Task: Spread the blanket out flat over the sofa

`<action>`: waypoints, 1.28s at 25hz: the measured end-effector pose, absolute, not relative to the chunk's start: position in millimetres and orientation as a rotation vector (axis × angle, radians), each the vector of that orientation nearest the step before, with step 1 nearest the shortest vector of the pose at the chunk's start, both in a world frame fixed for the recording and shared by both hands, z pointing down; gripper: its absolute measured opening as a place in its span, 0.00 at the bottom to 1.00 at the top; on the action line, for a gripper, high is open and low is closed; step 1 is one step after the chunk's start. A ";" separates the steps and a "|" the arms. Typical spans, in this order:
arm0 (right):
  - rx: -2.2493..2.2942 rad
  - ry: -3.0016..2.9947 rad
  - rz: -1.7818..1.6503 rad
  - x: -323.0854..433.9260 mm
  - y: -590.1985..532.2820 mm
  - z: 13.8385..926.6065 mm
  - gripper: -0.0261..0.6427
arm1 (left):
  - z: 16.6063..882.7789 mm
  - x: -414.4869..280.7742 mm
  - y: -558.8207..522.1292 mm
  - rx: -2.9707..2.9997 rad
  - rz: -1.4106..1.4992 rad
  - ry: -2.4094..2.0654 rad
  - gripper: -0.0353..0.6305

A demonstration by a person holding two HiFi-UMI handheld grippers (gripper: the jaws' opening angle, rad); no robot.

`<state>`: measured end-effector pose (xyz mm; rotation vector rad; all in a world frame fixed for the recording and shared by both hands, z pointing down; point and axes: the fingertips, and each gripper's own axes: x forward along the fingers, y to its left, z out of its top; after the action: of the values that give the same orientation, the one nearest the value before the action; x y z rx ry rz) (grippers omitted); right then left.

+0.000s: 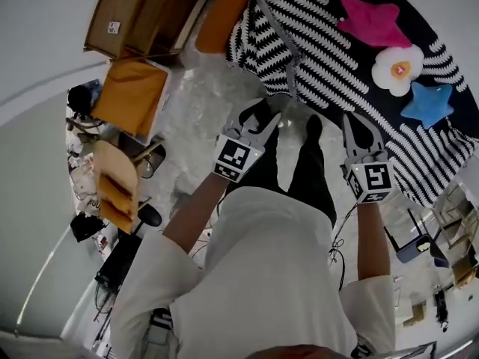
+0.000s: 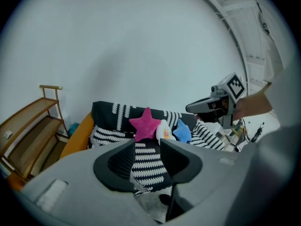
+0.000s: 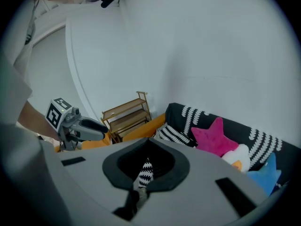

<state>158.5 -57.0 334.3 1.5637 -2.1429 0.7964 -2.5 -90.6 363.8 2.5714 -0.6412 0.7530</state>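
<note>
The blanket (image 1: 322, 51) lies ahead of and below both pairs of jaws, its length running crosswise along the sofa (image 1: 224, 6) — your left gripper (image 1: 268, 114) stands wide and empty, your right gripper (image 1: 353, 122) is pinched together on nothing, yet looks nearer the cloth.

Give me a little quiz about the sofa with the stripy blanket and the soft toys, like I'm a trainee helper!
1. How many plush cushions lie on the blanket? A: two. B: three. C: five.
2. True or false: the left gripper is holding the pink star.
3. Fill the gap: the white cushion lies between the pink star and the ___ star.

Key
1. B.
2. False. Its jaws stand apart with nothing held between them, and the pink star lies on the blanket.
3. Blue: it is the blue star.
</note>
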 end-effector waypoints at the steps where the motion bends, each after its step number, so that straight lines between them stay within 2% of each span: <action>1: 1.571 -2.132 0.807 159.3 -56.3 344.2 0.05 | 375.9 1.1 -91.7 2.570 0.761 -0.620 0.30; 17: 1.557 -2.048 0.977 164.7 -33.2 530.0 0.05 | 616.5 44.7 -63.2 2.424 0.954 -0.494 0.31; 32: 1.398 -2.103 1.018 148.3 -17.4 676.8 0.05 | 820.9 52.8 -40.1 2.207 1.074 -0.653 0.34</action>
<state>148.3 -17.4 676.8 1.3979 -2.1033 1.0184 52.8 -40.1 820.9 2.2069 -0.6534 1.0736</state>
